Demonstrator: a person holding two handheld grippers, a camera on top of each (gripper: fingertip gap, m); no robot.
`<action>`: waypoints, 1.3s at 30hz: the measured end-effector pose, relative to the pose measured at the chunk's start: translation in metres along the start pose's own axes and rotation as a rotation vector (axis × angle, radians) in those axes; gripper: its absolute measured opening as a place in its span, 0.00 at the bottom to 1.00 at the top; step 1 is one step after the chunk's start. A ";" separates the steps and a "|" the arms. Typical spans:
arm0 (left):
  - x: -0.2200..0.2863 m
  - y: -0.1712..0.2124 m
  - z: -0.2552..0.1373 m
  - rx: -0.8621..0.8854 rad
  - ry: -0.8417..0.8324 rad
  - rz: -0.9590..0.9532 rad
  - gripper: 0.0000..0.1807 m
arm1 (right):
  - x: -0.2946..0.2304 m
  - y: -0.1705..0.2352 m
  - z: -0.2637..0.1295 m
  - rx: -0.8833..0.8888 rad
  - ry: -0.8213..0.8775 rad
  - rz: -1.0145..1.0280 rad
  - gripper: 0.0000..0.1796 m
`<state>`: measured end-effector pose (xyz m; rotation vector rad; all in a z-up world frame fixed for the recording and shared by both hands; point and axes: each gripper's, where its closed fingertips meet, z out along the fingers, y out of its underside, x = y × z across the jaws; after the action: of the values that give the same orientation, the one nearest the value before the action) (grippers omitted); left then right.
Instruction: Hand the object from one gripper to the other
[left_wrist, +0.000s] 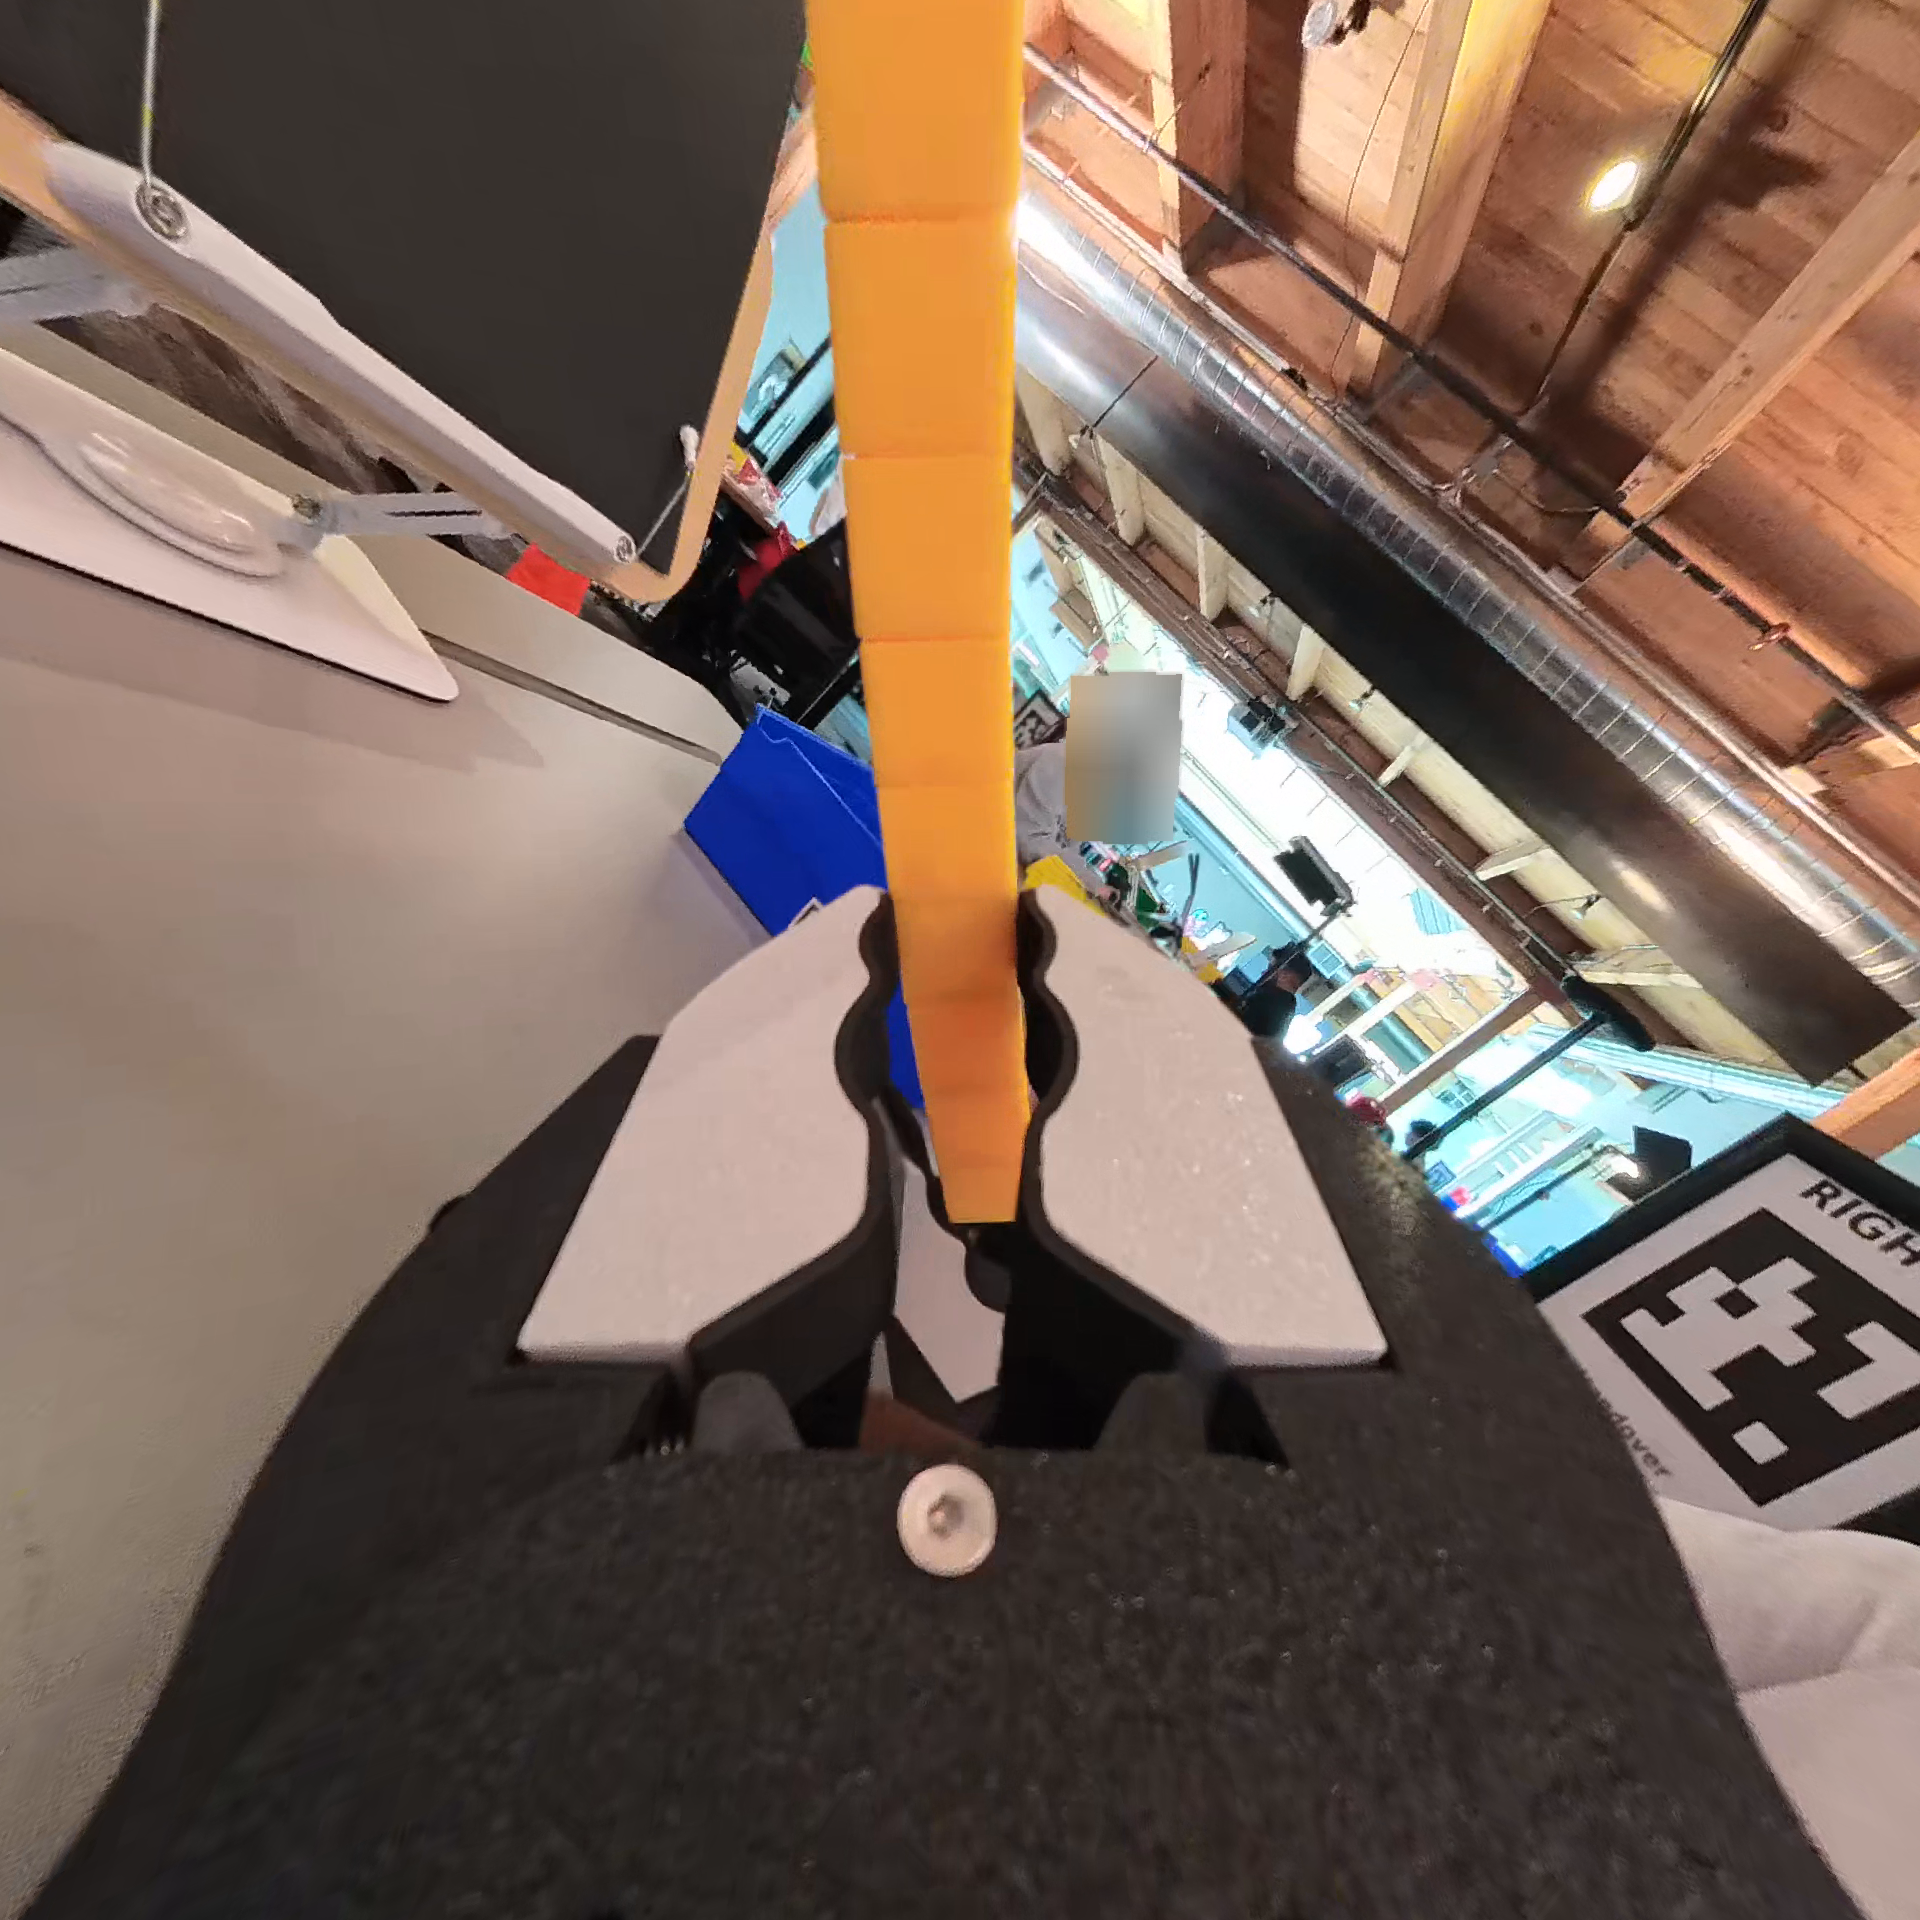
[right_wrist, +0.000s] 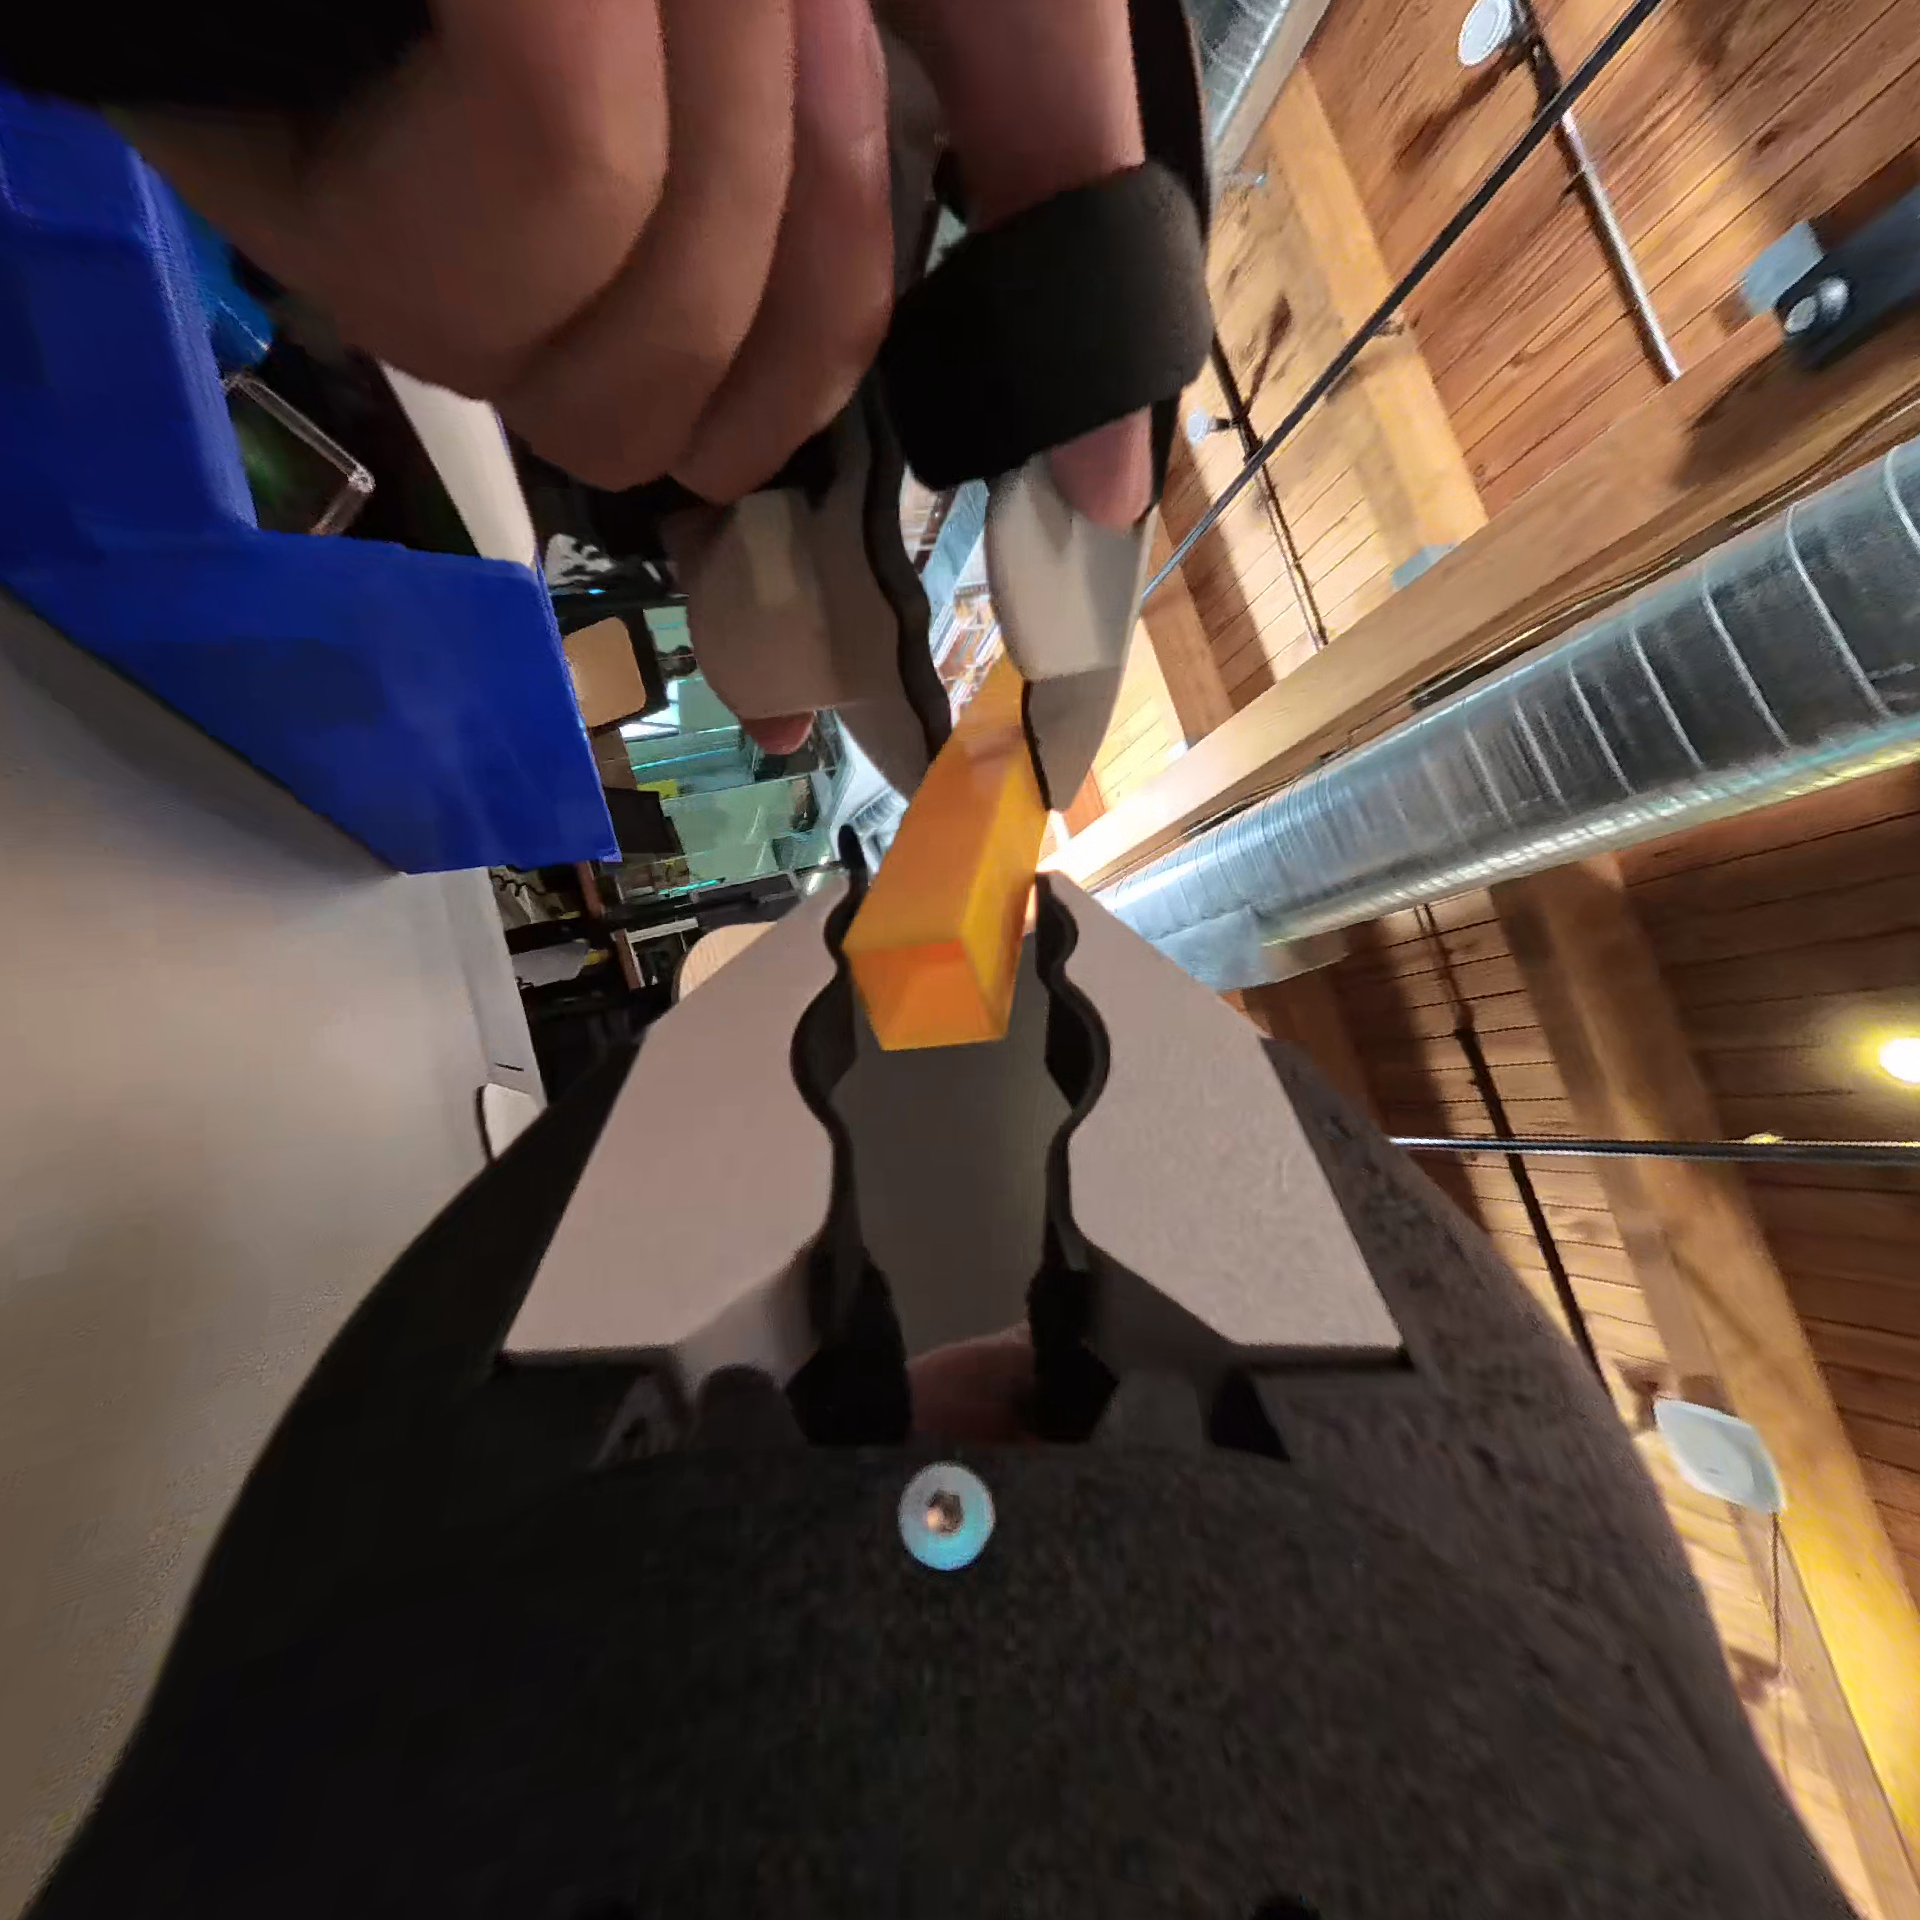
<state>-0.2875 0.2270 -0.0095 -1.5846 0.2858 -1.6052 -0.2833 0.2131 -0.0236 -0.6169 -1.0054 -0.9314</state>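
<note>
A long orange bar of joined blocks (left_wrist: 920, 520) runs straight up from my left gripper (left_wrist: 951, 914), which is shut on its lower end. In the right wrist view the left gripper (right_wrist: 987, 764) comes down from above, held by a hand (right_wrist: 623, 260), and grips the same orange bar (right_wrist: 966, 831). The bar's free square end sits between the fingertips of my right gripper (right_wrist: 948, 894). The right gripper's jaws stand apart, wider than the bar. The bar lies close to the right finger (right_wrist: 1143, 1091), and I cannot tell whether they touch.
A grey table (left_wrist: 208, 1039) lies to the left with a blue bin (left_wrist: 774, 821) at its far edge; the bin also shows in the right wrist view (right_wrist: 312, 623). A white arm stand (left_wrist: 312, 343) rests on the table. A black-and-white marker plate (left_wrist: 1745, 1340) is at the lower right. A metal duct (right_wrist: 1558, 707) and wooden beams are overhead. The grippers are tip to tip, or close to it.
</note>
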 end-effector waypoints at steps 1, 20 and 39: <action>-0.001 0.001 0.000 -0.013 -0.009 0.002 0.12 | 0.001 -0.001 -0.001 0.014 0.003 -0.009 0.16; -0.006 0.000 -0.010 -0.088 0.052 0.269 0.26 | 0.047 0.056 -0.018 0.062 -0.142 1.003 0.12; -0.023 -0.036 -0.011 0.141 0.186 -0.217 0.14 | 0.013 -0.003 -0.021 0.151 -0.346 1.104 0.12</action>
<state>-0.3148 0.2603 -0.0034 -1.3989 0.0974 -1.9017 -0.2740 0.1908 -0.0210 -1.0584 -0.8324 0.2289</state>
